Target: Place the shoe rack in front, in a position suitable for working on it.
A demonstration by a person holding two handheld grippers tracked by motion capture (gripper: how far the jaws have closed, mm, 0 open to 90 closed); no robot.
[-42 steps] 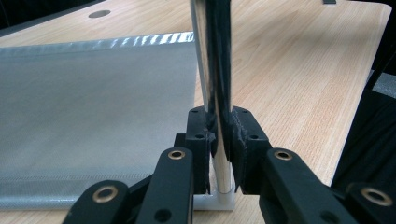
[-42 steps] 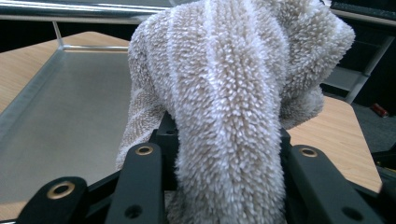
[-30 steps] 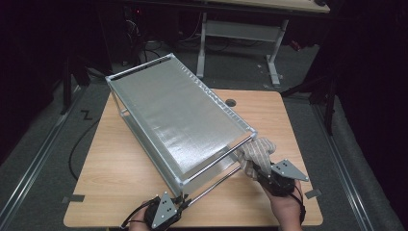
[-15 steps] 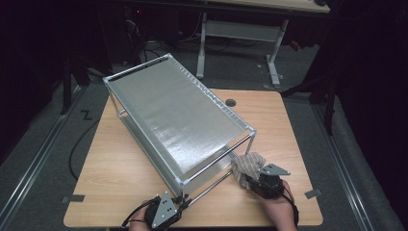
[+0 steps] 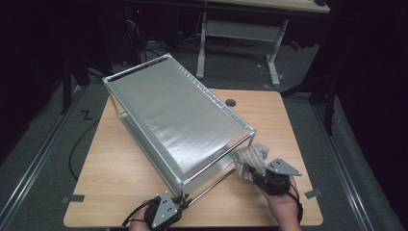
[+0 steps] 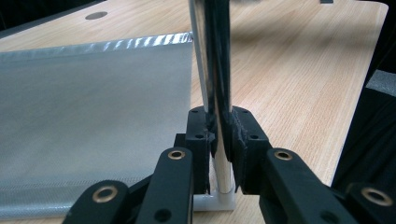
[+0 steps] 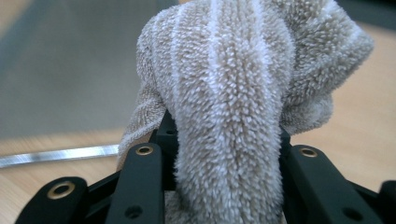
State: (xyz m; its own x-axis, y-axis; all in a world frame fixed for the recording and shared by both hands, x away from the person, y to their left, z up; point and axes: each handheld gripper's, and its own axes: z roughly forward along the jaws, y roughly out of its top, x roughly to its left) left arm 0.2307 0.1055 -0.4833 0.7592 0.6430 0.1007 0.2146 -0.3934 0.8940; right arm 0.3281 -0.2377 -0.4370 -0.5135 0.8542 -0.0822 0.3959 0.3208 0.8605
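Note:
A metal rack [image 5: 178, 115] with silver mesh shelves stands slantwise on the wooden table [image 5: 120, 168]. My left gripper [image 5: 180, 198] is at the rack's near corner, shut on its chrome post [image 6: 205, 70]. In the left gripper view the pads [image 6: 240, 140] clamp that post just above its white foot, beside the mesh shelf [image 6: 93, 107]. My right gripper [image 5: 251, 172] is shut on a beige striped towel [image 5: 250, 156], which rests against the rack's near right corner post. In the right gripper view the fluffy towel [image 7: 233, 93] bulges up between the jaws of the right gripper [image 7: 224, 140].
A round cable hole [image 5: 231, 102] lies in the tabletop behind the rack. Grey tape marks sit at the front corners [image 5: 73, 198] [image 5: 312, 193]. Another desk frame [image 5: 240, 29] stands on the floor beyond the table. A cable [image 5: 77, 144] trails off the left edge.
The right gripper carried the towel down and left along the rack's corner, then back up a little. The left gripper stayed clamped on the post.

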